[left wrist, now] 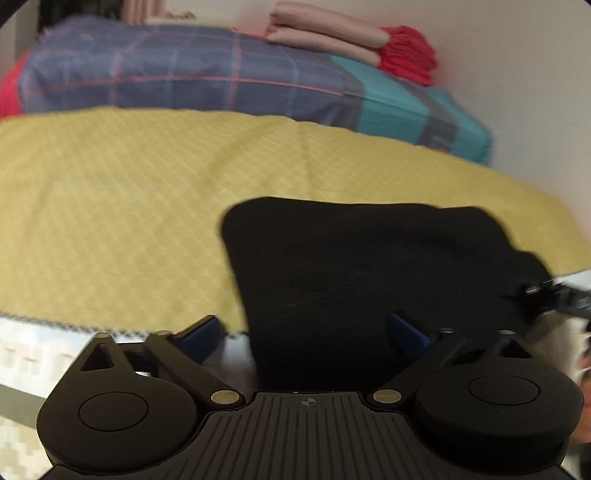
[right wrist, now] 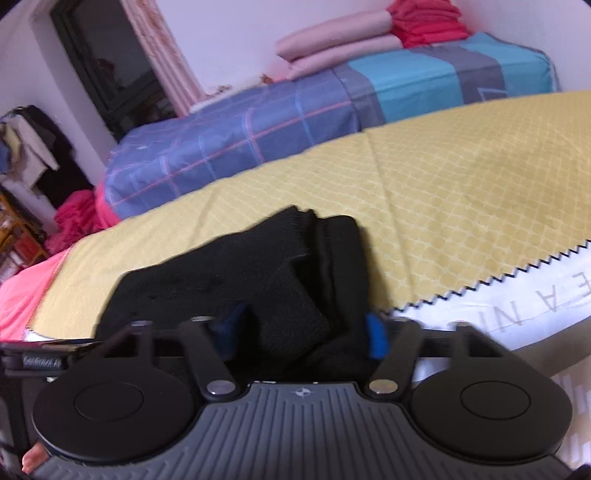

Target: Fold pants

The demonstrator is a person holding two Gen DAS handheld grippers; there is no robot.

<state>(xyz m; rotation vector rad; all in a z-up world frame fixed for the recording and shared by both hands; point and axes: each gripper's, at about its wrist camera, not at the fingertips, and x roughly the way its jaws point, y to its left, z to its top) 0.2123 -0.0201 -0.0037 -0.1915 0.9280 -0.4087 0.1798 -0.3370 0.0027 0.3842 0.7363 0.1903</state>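
Observation:
The black pants (left wrist: 369,266) lie in a folded bundle at the near edge of the yellow quilted bedcover (left wrist: 129,206). My left gripper (left wrist: 306,336) is open, its blue-padded fingers spread wide over the bundle's near end without gripping it. In the right wrist view the pants (right wrist: 258,269) show as a thick layered stack on the bedcover (right wrist: 461,192). My right gripper (right wrist: 304,328) is open, with black cloth between its blue pads. The right gripper's tip (left wrist: 554,295) shows at the right edge of the left wrist view.
A folded blue plaid and teal quilt (left wrist: 192,74) lies at the back of the bed, with pink pillows (left wrist: 325,33) and red cloth (left wrist: 410,51) on top. A white sheet with a zigzag trim (right wrist: 517,295) hangs at the bed's front edge. Clothes hang at the far left (right wrist: 29,147).

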